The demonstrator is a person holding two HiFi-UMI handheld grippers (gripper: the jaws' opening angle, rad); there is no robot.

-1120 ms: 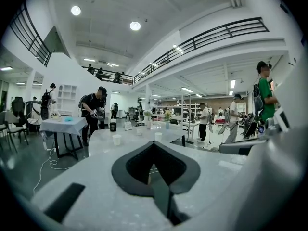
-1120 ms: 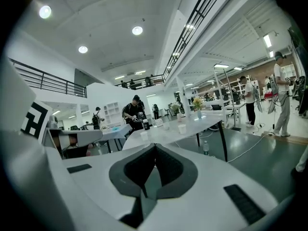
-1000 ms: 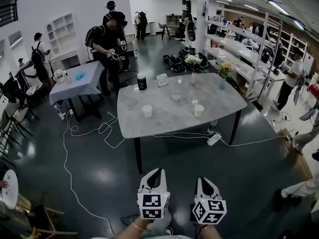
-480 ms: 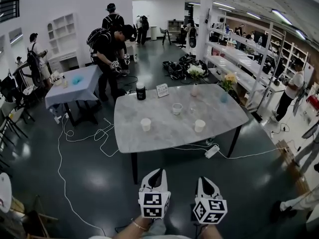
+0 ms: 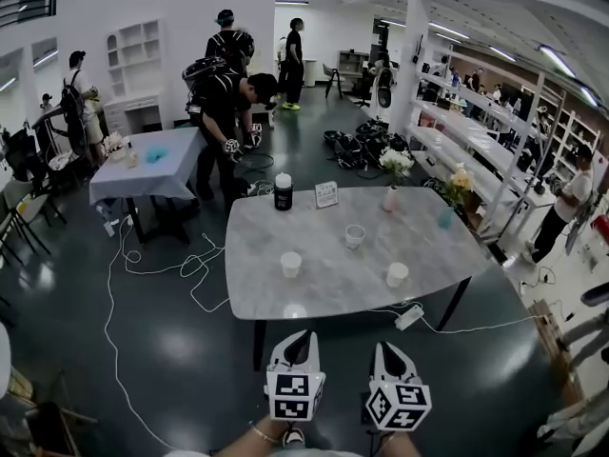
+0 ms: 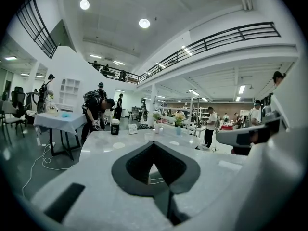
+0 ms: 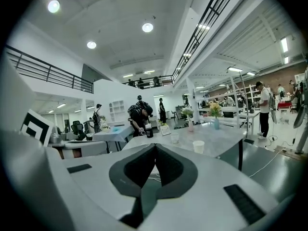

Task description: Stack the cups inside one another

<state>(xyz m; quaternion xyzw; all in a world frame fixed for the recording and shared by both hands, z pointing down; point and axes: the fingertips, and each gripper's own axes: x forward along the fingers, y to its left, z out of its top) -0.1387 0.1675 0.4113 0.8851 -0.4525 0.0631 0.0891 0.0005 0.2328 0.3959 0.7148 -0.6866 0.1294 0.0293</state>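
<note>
Cups, head view: left white cup [image 5: 291, 264] toward the front edge of the table [image 5: 257, 236], right white cup [image 5: 397, 274] near that edge toward the right corner, clear cup [image 5: 355, 236] mid-surface; all apart.
Table: smooth grey marbled top, rounded corners; open dark floor [image 5: 190, 336] before its front edge.
Left gripper [image 6: 153, 146], left gripper view: jaws pressed together, nothing held.
Right gripper [image 7: 155, 147], right gripper view: jaws pressed together, nothing held.

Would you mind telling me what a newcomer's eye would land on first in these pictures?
Probably the grey marble table in the middle of the head view, with three cups standing apart on it: the left cup, the middle cup further back, the right cup. Then the left gripper and right gripper at the bottom edge, both shut and empty, short of the table.
</note>
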